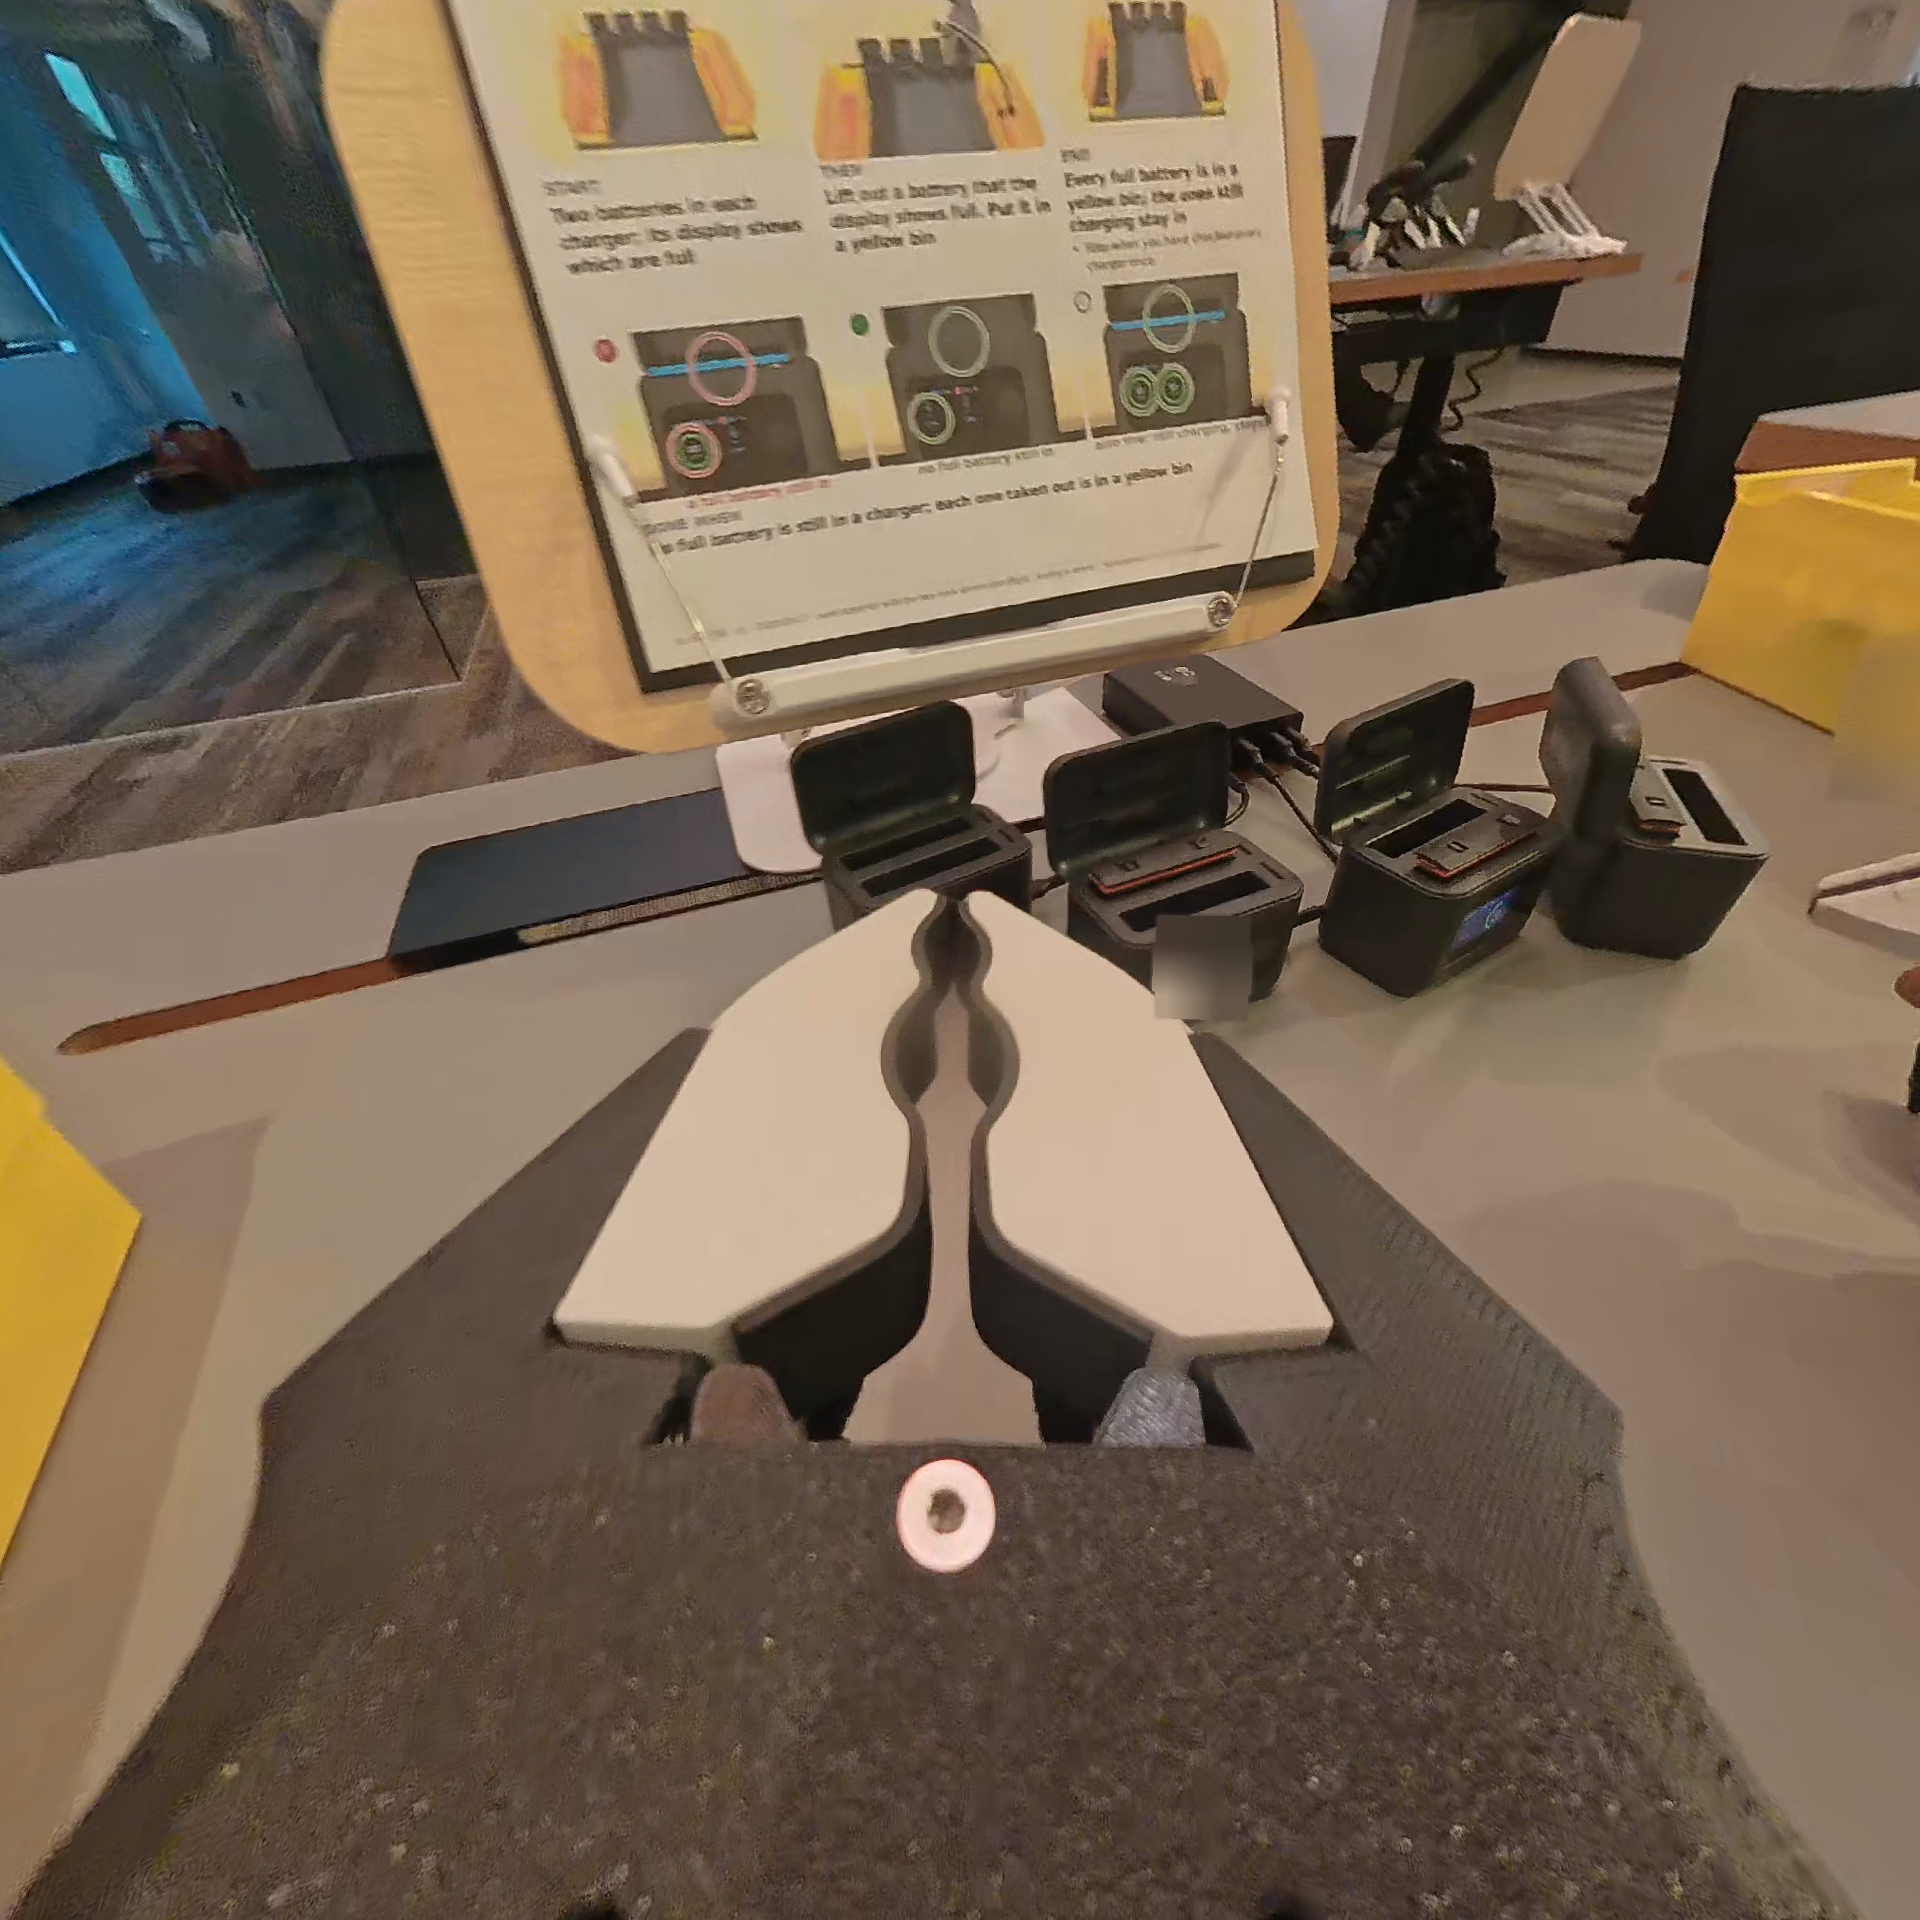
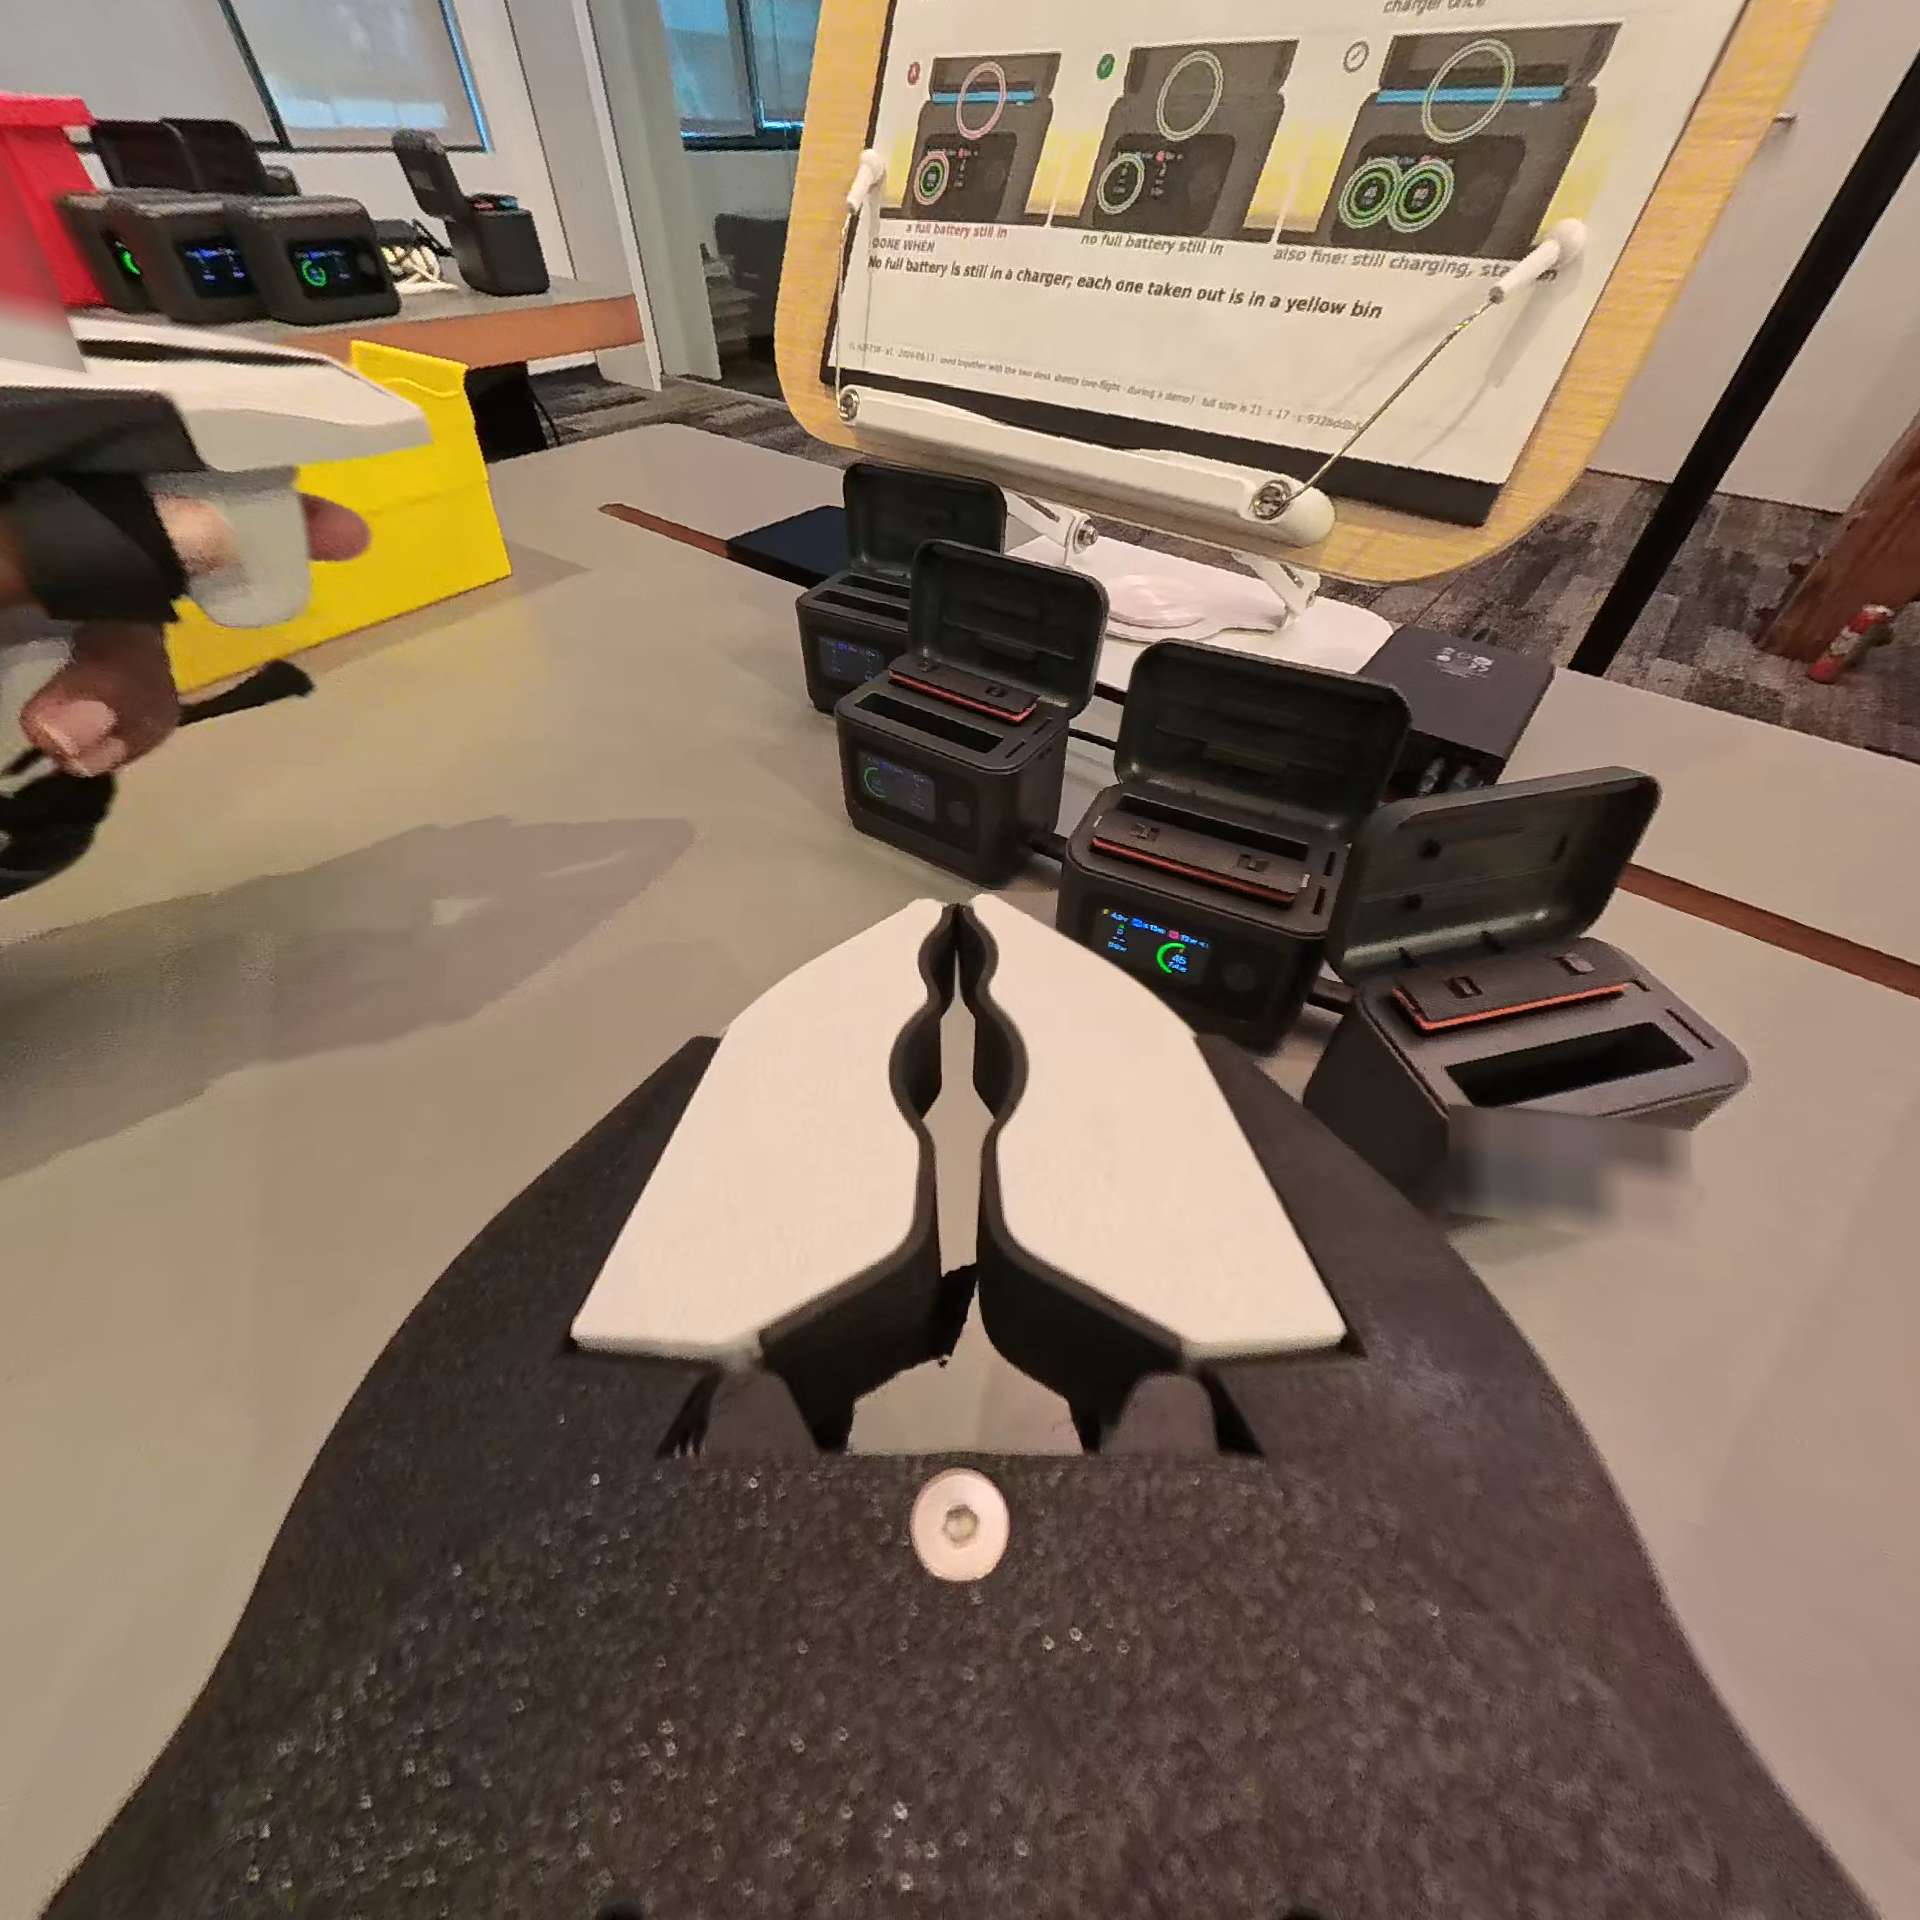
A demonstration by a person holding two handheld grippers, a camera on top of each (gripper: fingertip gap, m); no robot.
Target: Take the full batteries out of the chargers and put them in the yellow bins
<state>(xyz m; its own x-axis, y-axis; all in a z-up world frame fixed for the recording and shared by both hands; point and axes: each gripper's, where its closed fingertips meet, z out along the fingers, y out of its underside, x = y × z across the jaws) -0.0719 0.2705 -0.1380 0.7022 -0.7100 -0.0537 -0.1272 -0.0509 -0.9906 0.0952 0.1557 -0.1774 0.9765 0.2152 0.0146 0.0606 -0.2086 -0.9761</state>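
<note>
While hovering over the grey table [image 1: 1455, 1195], left gripper [image 1: 948, 914] with fingertips pressed together, nothing between them; same for right gripper [image 2: 954, 914], tips closed and empty, above the table, apart from the chargers.

Four black chargers in a row beyond the grippers, all lids up:
- far-left charger [image 2: 847, 639]: both slots look empty, screen lit.
- second charger [image 2: 951, 769]: one battery [image 2: 961, 694] with orange edge in far slot, near slot empty, green ring on screen.
- third charger [image 2: 1195, 935]: one orange-edged battery [image 2: 1195, 857] seated in it, screen lit with green arc.
- right charger [image 2: 1507, 1081]: turned at an angle, battery [image 2: 1507, 1003] in far slot, near slot empty, front blurred over.

Black power hub [image 2: 1455, 686] behind the row, cables running to chargers. Instruction sheet on wooden stand [image 1: 436, 343] at far side of table, right behind chargers.

Yellow bin [image 2: 416, 540] at left of table, well apart from chargers; in right wrist view the person's hand [image 2: 94, 707] holding the left gripper in front of it. Second yellow bin [image 1: 1808, 592] at far right, contents of either not visible.

In background left, another table with more chargers [image 2: 312, 270], screens lit, red bin [image 2: 42, 197] beside.
</note>
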